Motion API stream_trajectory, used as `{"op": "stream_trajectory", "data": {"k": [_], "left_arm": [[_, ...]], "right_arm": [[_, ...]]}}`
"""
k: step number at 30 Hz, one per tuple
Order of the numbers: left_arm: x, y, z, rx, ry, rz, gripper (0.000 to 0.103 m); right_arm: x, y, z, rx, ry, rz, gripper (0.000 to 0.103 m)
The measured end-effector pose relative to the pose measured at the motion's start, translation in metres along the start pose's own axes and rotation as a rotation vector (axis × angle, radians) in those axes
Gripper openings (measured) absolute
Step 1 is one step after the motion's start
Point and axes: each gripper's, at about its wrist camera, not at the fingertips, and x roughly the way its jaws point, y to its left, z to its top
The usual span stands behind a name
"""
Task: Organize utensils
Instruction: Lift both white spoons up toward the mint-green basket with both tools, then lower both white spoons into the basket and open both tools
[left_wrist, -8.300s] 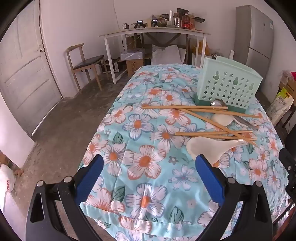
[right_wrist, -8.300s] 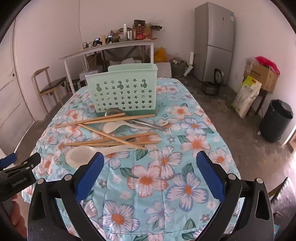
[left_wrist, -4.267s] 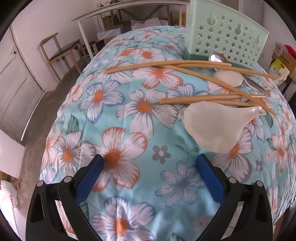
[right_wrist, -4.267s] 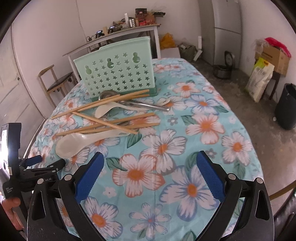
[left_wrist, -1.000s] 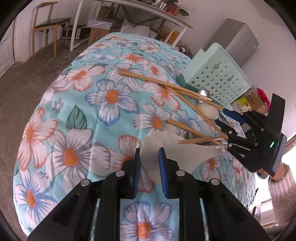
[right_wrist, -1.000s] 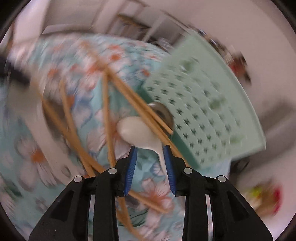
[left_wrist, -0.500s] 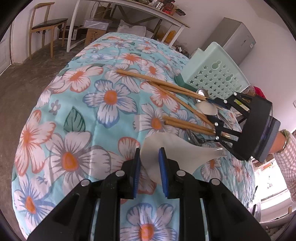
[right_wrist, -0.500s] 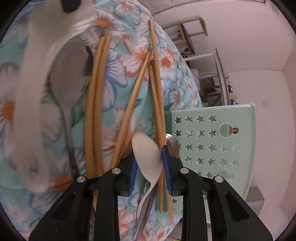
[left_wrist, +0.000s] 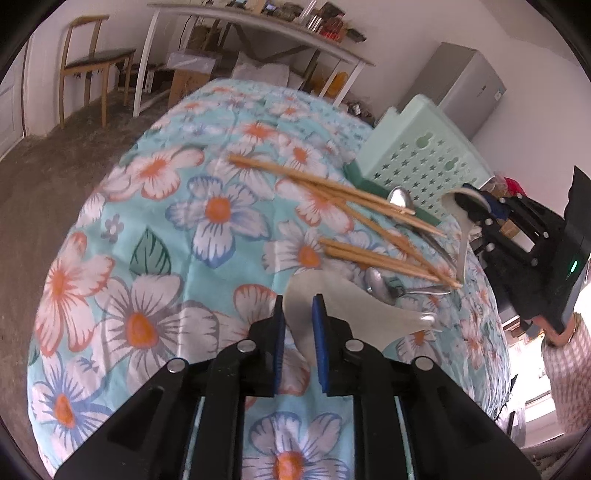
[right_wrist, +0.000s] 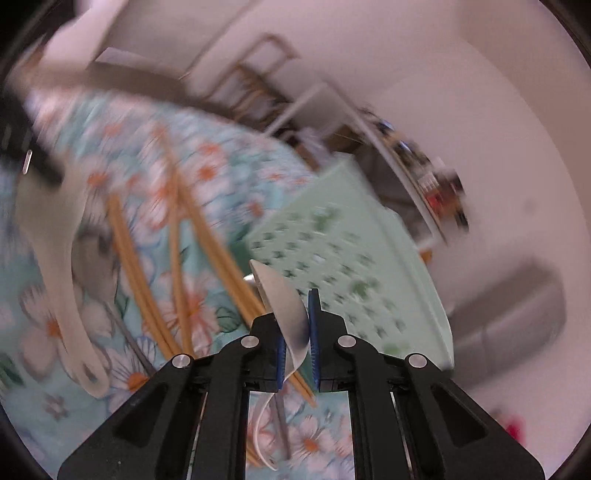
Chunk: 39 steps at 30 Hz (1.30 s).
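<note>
White curved plastic spoon (right_wrist: 284, 306) pinched in right gripper (right_wrist: 295, 332) jaws just closing; left gripper (left_wrist: 297, 332) clamps flat rice paddle (left_wrist: 332, 302).

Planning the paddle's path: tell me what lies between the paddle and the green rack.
In the left wrist view, chopsticks and two metal spoons lie on the cloth between the paddle and the rack.

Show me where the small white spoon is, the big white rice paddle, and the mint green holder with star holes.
small white plastic spoon (right_wrist: 284, 306), right wrist view, on its bowl between the pads
large white plastic rice paddle (left_wrist: 332, 295), left wrist view, on its broad blade
mint green plastic utensil holder with star holes (left_wrist: 424, 162), left wrist view, on its perforated front wall
</note>
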Motion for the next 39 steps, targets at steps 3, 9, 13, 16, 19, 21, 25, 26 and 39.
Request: {"op": "stream_trajectory", "data": {"k": [3, 9, 13, 16, 19, 21, 25, 26, 39], "left_arm": [[-0.013, -0.011, 0.005, 0.045, -0.056, -0.017, 0.008], [-0.048, -0.045, 0.017, 0.157, -0.175, -0.069, 0.003], [-0.065, -0.062, 0.027, 0.199, -0.234, -0.084, 0.002], [-0.081, -0.074, 0.045, 0.23, -0.292, -0.103, 0.002], [-0.096, -0.085, 0.071, 0.264, -0.361, -0.121, 0.002], [-0.103, -0.094, 0.088, 0.292, -0.409, -0.113, 0.002], [-0.107, -0.115, 0.126, 0.352, -0.496, -0.059, 0.002], [-0.104, -0.121, 0.135, 0.37, -0.508, -0.035, 0.002], [-0.01, -0.146, 0.196, 0.483, -0.399, 0.232, 0.002]], "right_arm": [[-0.01, -0.037, -0.004, 0.24, 0.002, -0.001, 0.008], [-0.027, -0.097, -0.032, 0.704, -0.037, 0.051, 0.007], [-0.034, -0.115, -0.053, 0.881, -0.053, 0.116, 0.007], [-0.039, -0.123, -0.061, 0.937, -0.069, 0.128, 0.007], [-0.044, -0.128, -0.062, 0.971, -0.094, 0.124, 0.007], [-0.051, -0.133, -0.064, 0.989, -0.112, 0.123, 0.007], [-0.062, -0.138, -0.069, 1.007, -0.138, 0.123, 0.007], [-0.066, -0.139, -0.071, 1.007, -0.15, 0.12, 0.007], [-0.085, -0.148, -0.079, 1.01, -0.202, 0.102, 0.007]]}}
